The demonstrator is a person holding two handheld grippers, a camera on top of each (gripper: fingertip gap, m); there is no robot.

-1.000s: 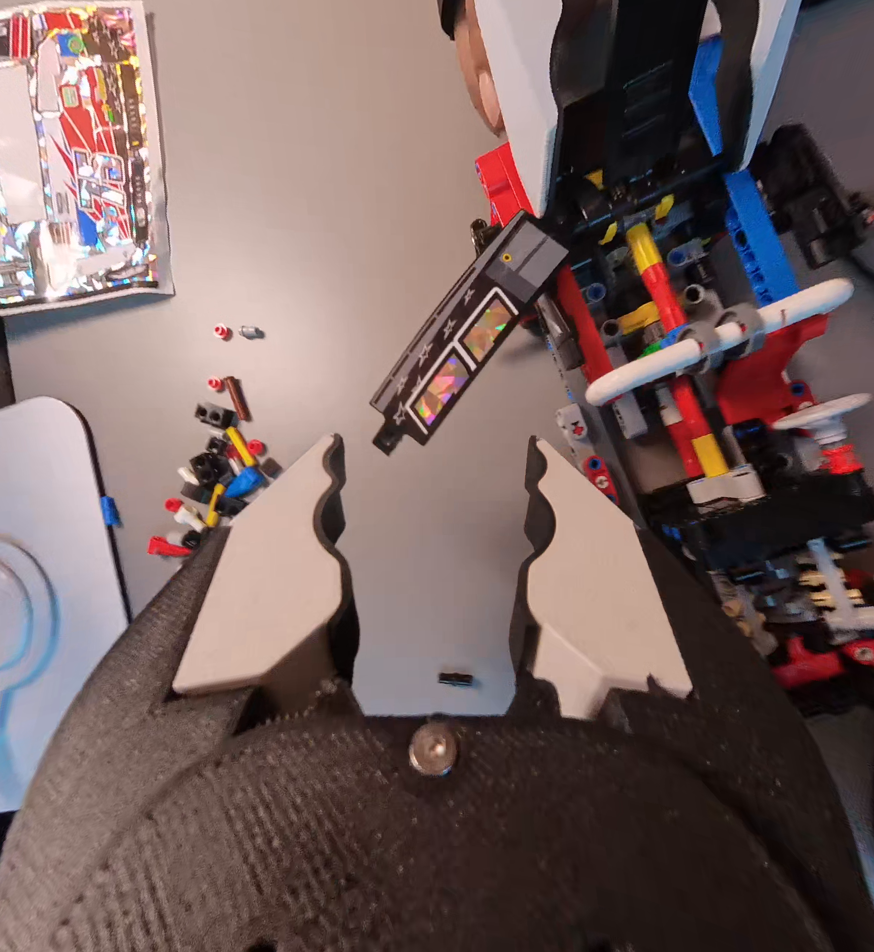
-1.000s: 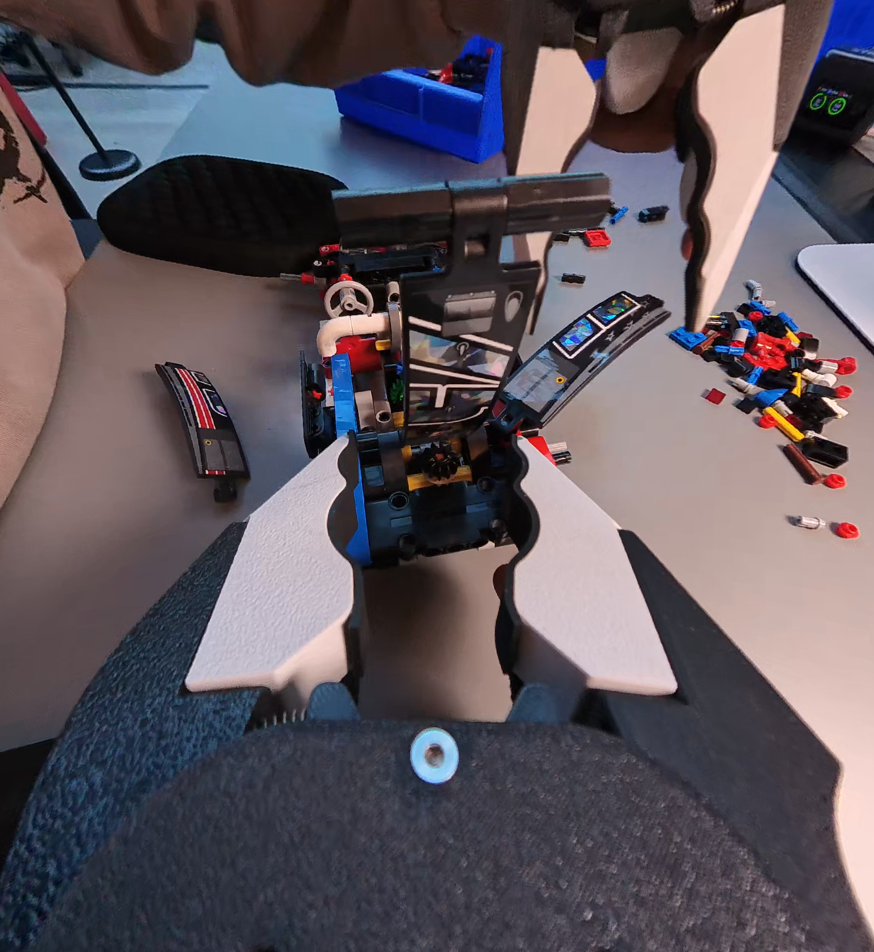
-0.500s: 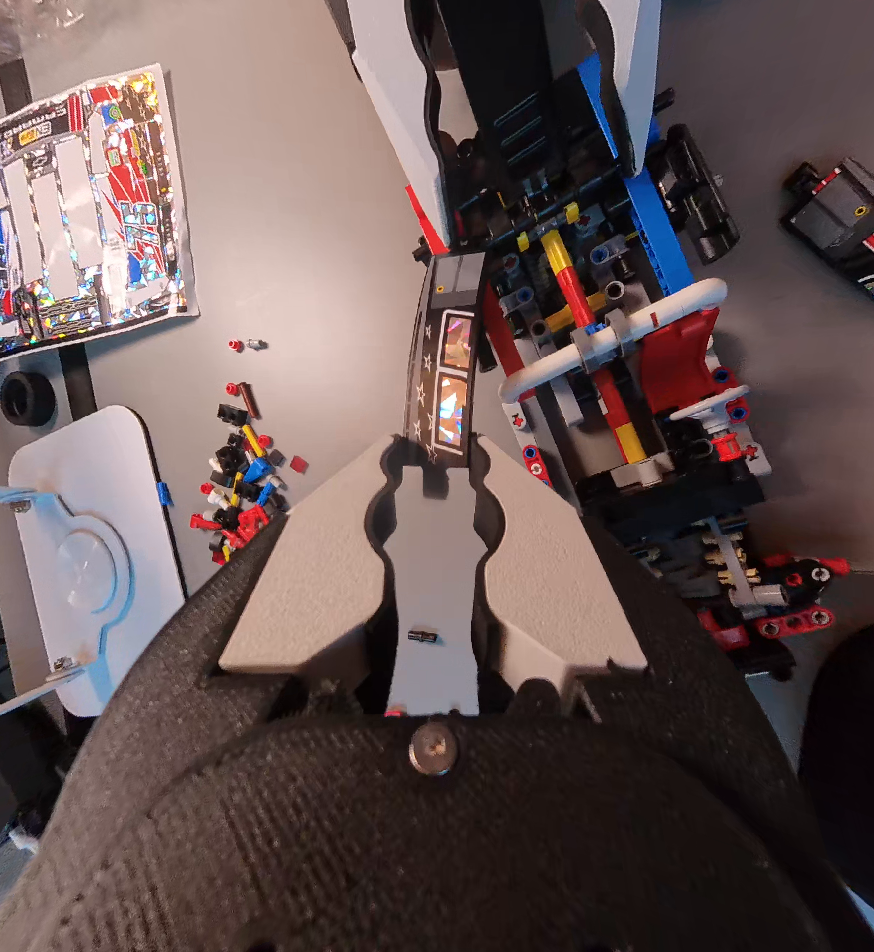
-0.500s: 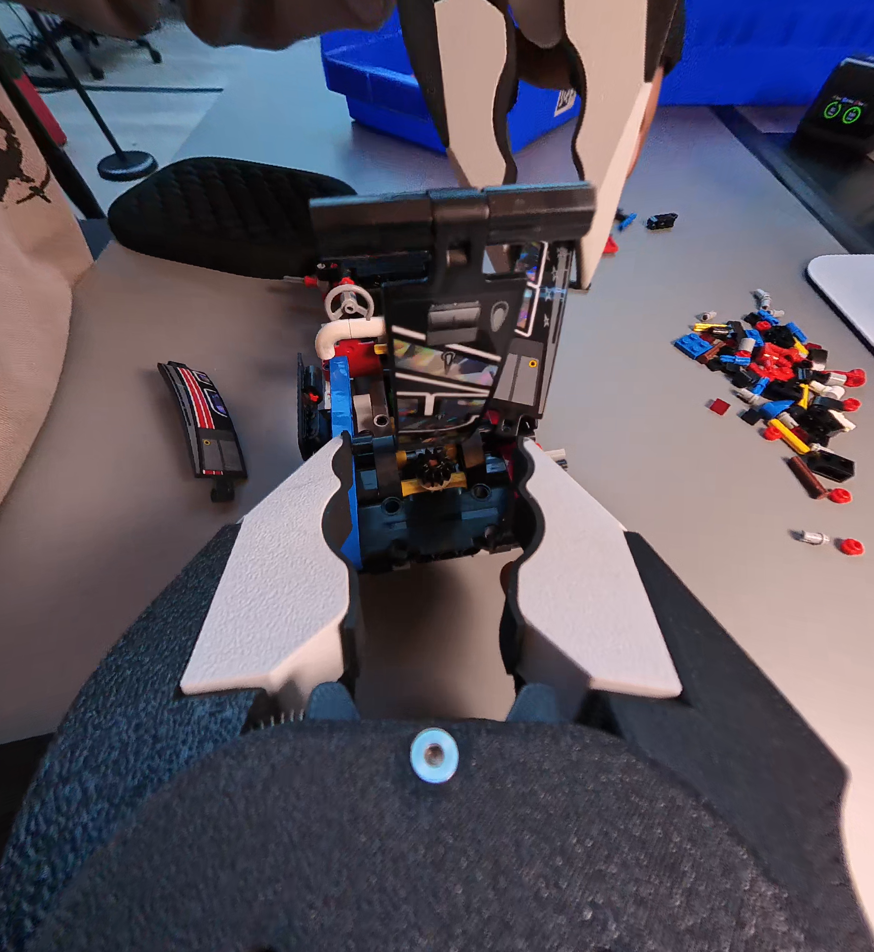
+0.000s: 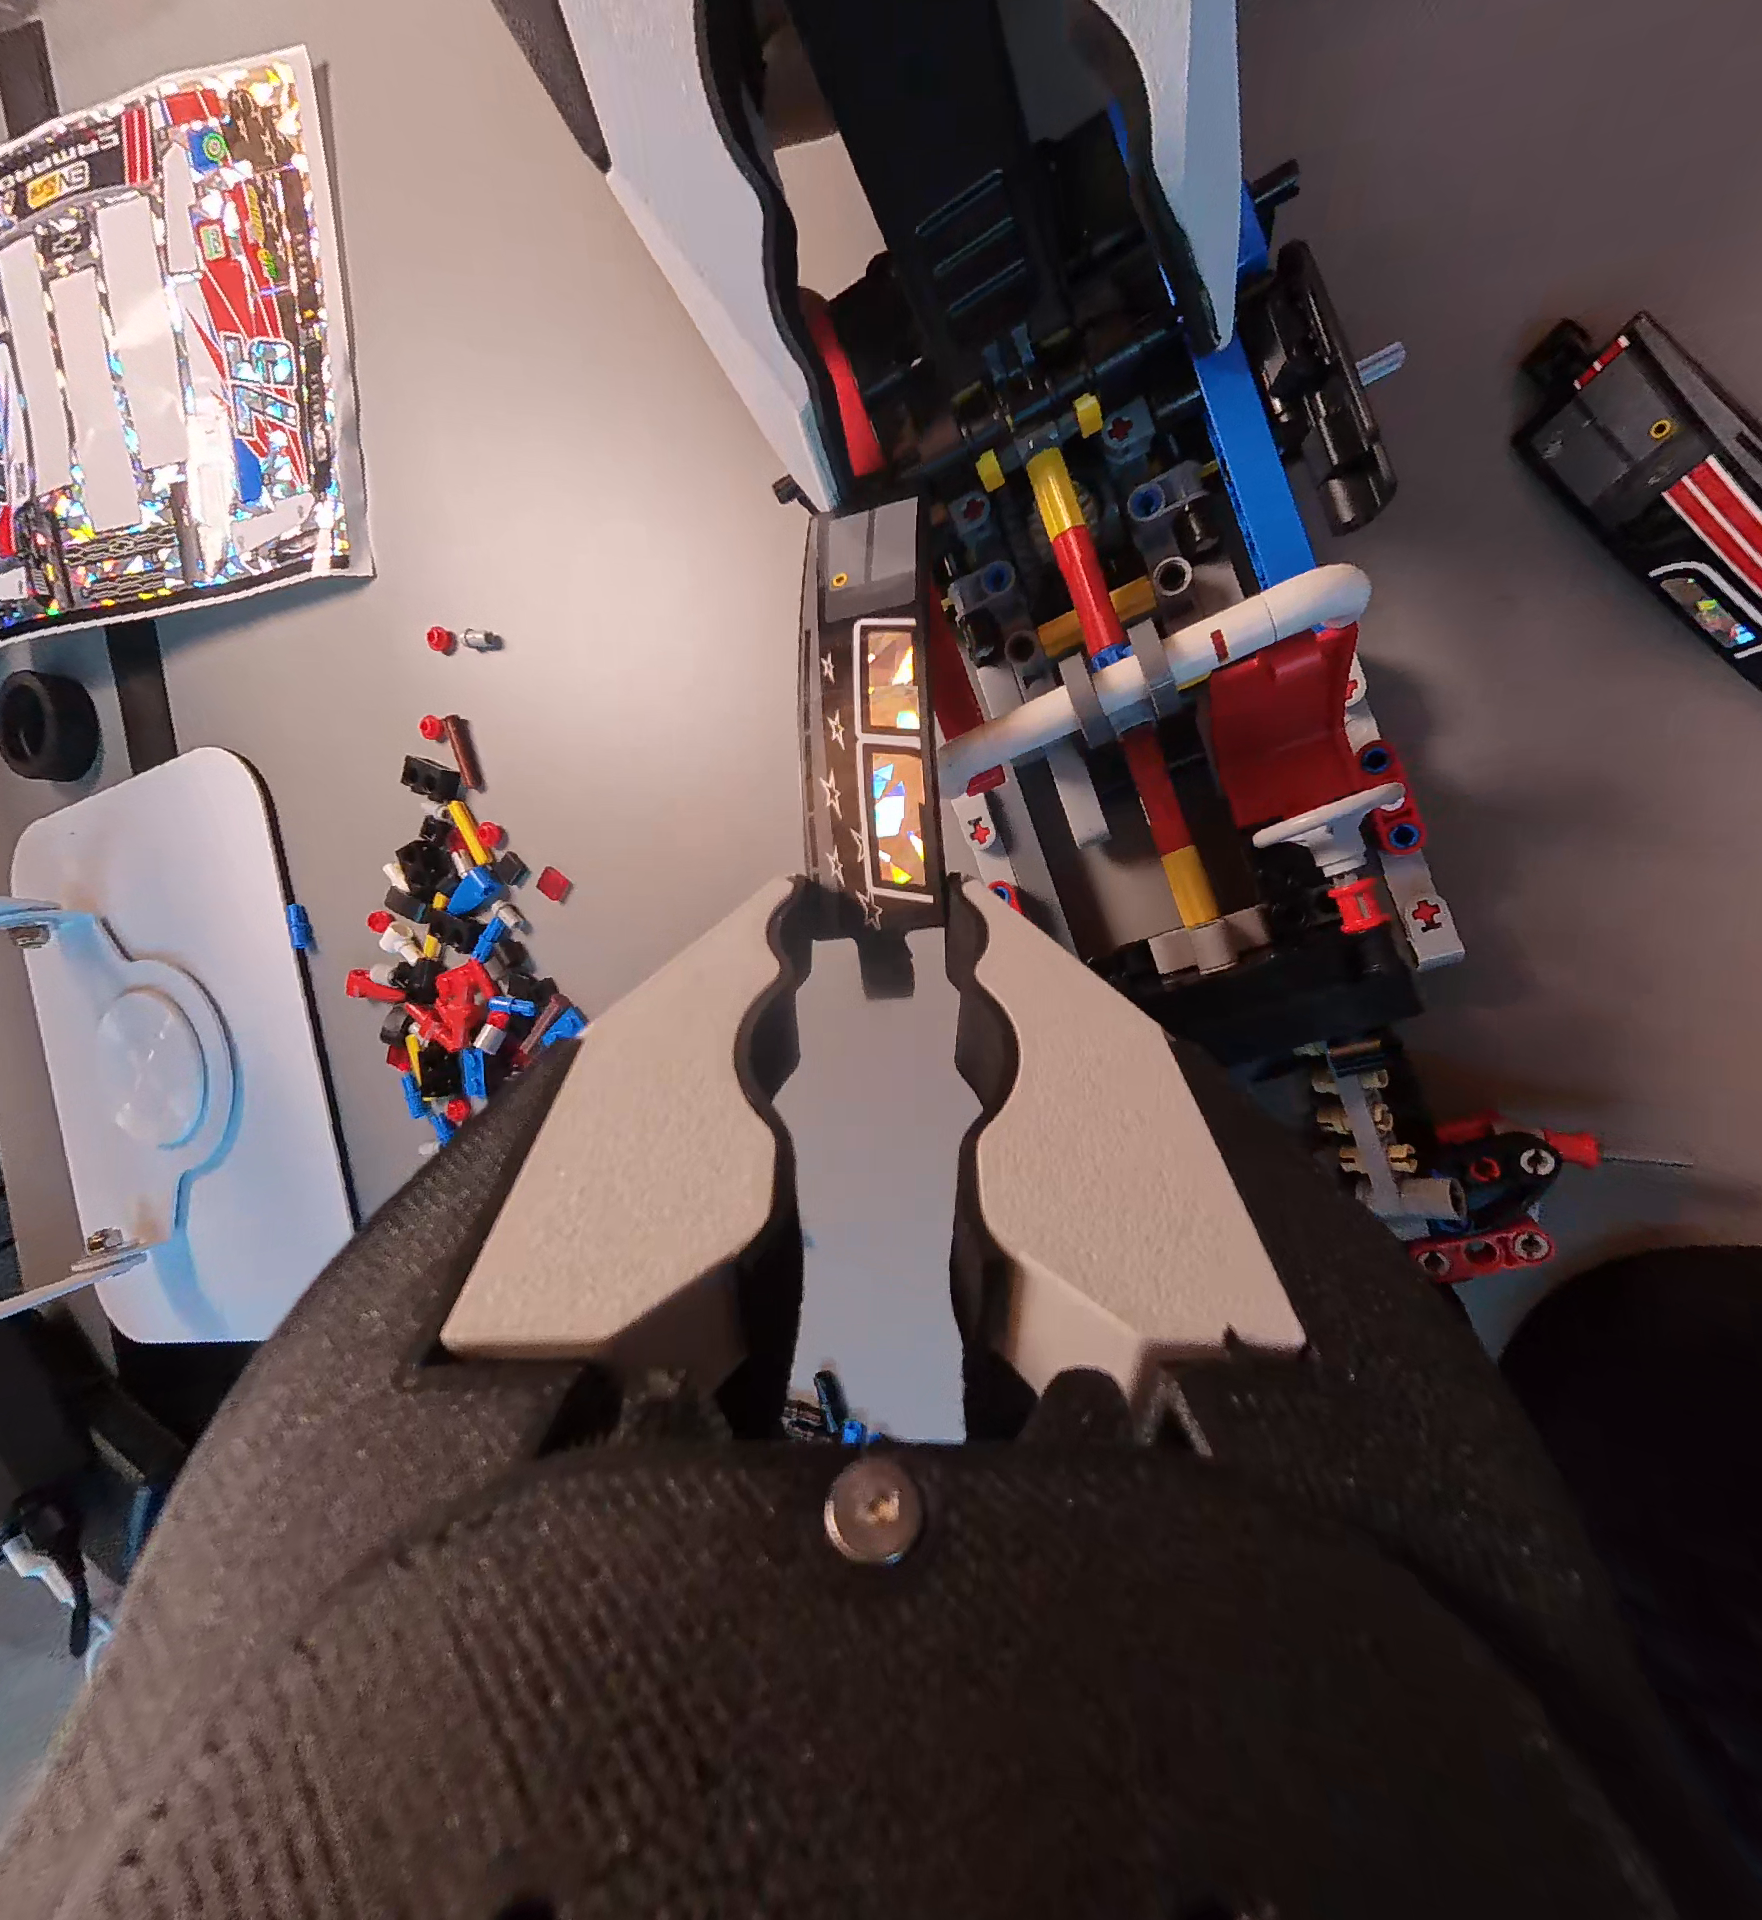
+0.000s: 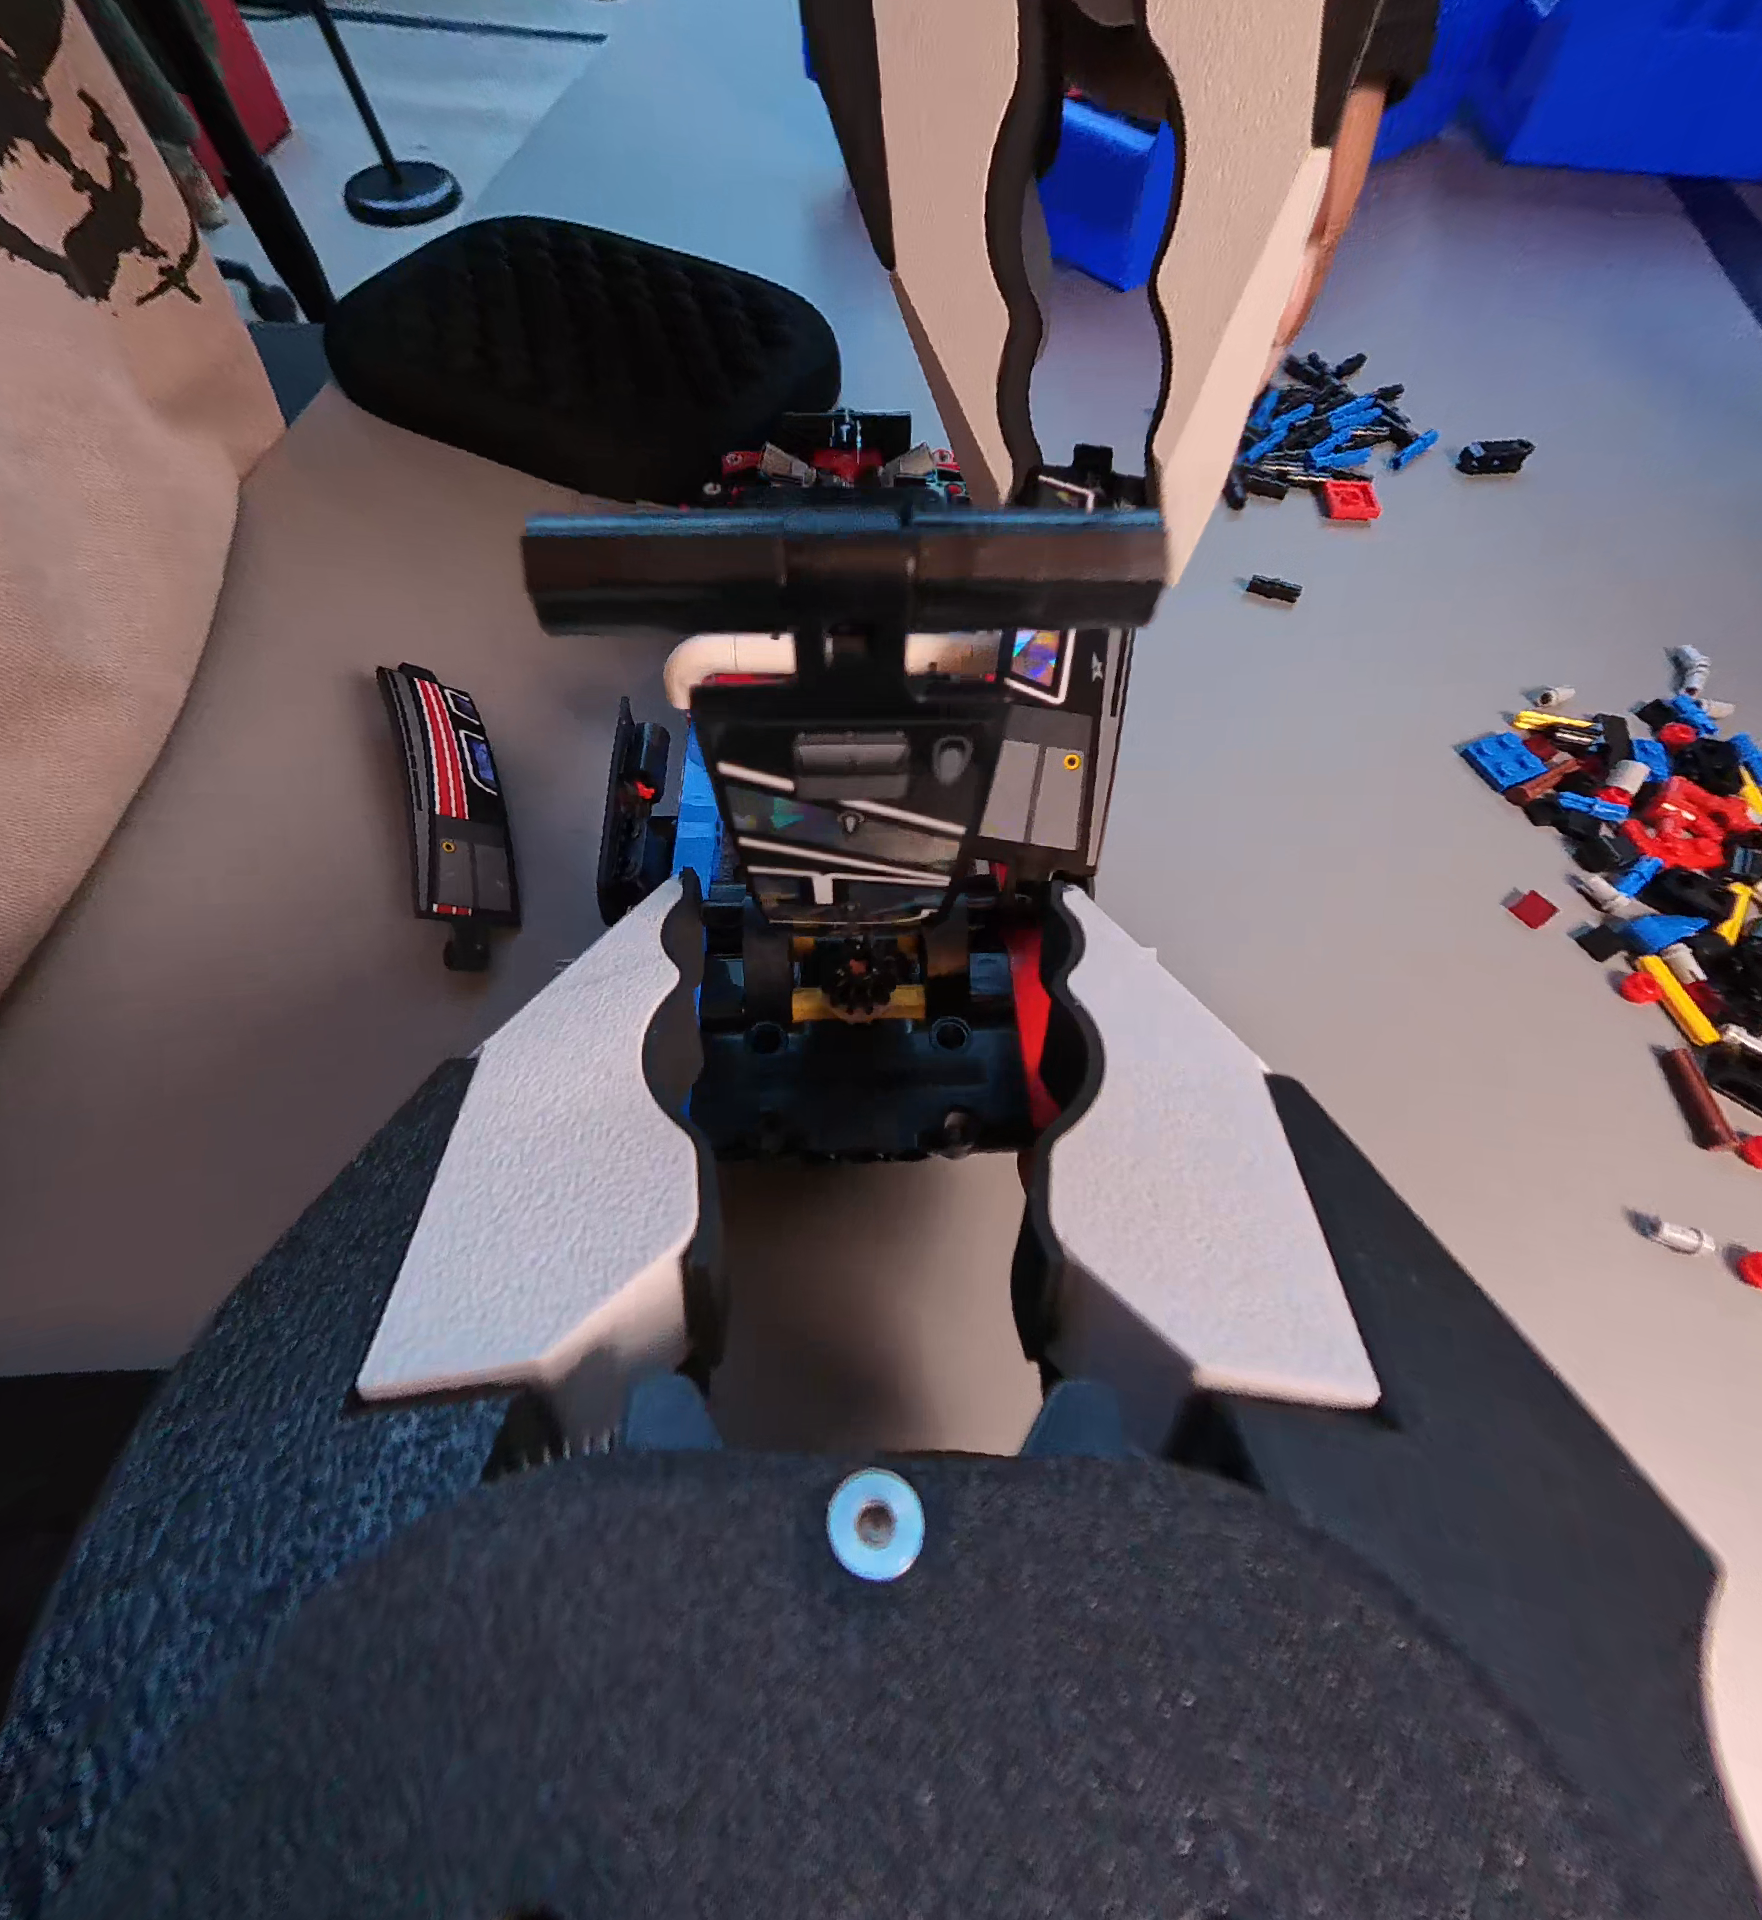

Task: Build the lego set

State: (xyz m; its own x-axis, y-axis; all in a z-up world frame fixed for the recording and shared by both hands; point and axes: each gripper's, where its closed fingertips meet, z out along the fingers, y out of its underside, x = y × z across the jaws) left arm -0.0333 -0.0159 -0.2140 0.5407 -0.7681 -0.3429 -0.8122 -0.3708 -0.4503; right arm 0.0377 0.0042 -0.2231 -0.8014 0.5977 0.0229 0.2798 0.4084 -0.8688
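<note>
left wrist view: the left gripper point(image 5: 875, 914) is pinching the near end of a black curved side panel point(image 5: 869, 758) with shiny holographic windows, jaws narrow and closed on it. the panel is running up toward twelve o'clock, lying flush against the left flank of the lego car point(image 5: 1157, 727). at one o'clock the right gripper point(image 5: 970, 343) is clamping the car's rear. a pile of loose pieces point(image 5: 451, 956) is sitting at nine o'clock on the grey table point(image 5: 596, 499), the sticker sheet point(image 5: 139, 353) at ten o'clock, and a second striped panel point(image 5: 1708, 520) at two o'clock, well apart from the car.

right wrist view: the right gripper point(image 6: 872, 904) is gripping the car's point(image 6: 856, 997) rear block, jaws fairly wide and pressing both sides of it. the black rear wing point(image 6: 846, 571) is standing up at twelve o'clock. the left gripper point(image 6: 1085, 488) is coming down from above, just behind the wing. the second striped panel point(image 6: 451, 810) is lying at ten o'clock, the pile of loose pieces point(image 6: 1687, 852) at three o'clock.
</note>
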